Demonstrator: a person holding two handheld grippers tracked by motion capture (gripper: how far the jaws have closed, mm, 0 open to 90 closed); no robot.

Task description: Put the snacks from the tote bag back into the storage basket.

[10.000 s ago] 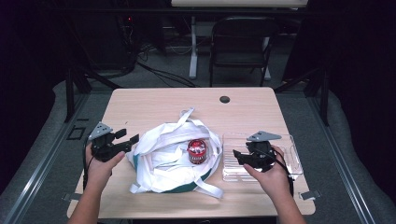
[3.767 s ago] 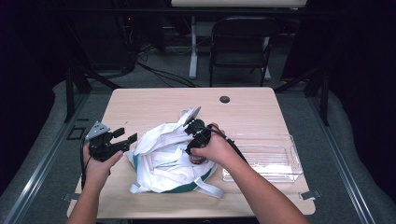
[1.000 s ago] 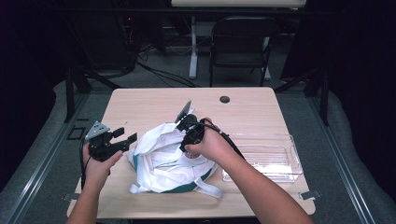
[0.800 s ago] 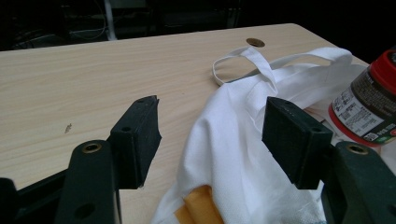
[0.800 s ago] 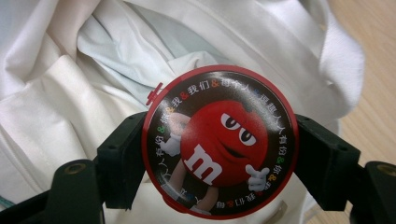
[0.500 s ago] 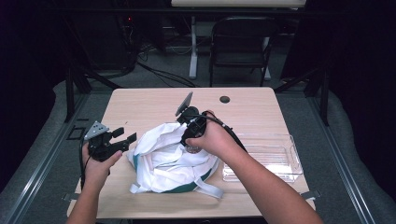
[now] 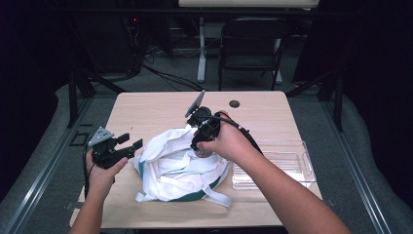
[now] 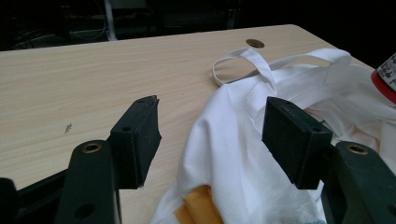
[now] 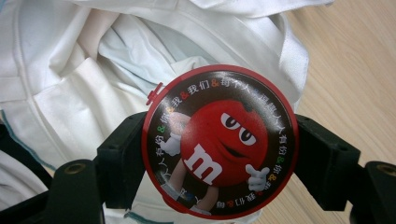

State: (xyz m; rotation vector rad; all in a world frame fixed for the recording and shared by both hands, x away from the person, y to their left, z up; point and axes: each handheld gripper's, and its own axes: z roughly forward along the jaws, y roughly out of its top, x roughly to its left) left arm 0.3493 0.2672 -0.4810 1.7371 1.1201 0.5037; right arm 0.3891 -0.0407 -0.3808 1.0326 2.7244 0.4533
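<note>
A round candy jar with a red cartoon lid [image 9: 219, 140] hangs above the crumpled white cloth bag [image 7: 170, 165], and my right gripper [image 9: 219, 156] is shut on the lid's two sides. In the high view that right gripper [image 7: 199, 145] points down over the bag's top right part, with the jar [image 7: 203, 153] just under the hand. At the bag's left edge, low over the table, my left gripper [image 7: 130, 141] is open. In its own view the left gripper [image 8: 212, 135] has a fold of the bag [image 8: 233, 154] lying loosely between the jaws, and the jar's red rim [image 8: 385, 79] shows at far right.
A clear plastic tray [image 7: 292, 163] lies on the wooden table [image 7: 156, 109] right of the bag. A dark round hole [image 7: 234, 104] sits near the table's far edge. Something orange [image 8: 201, 205] peeks from under the bag's cloth. A chair [image 7: 251, 44] stands beyond the table.
My right gripper has risen from the bag with the jar in it and drifted slightly away from me. The left gripper has stayed in place.
</note>
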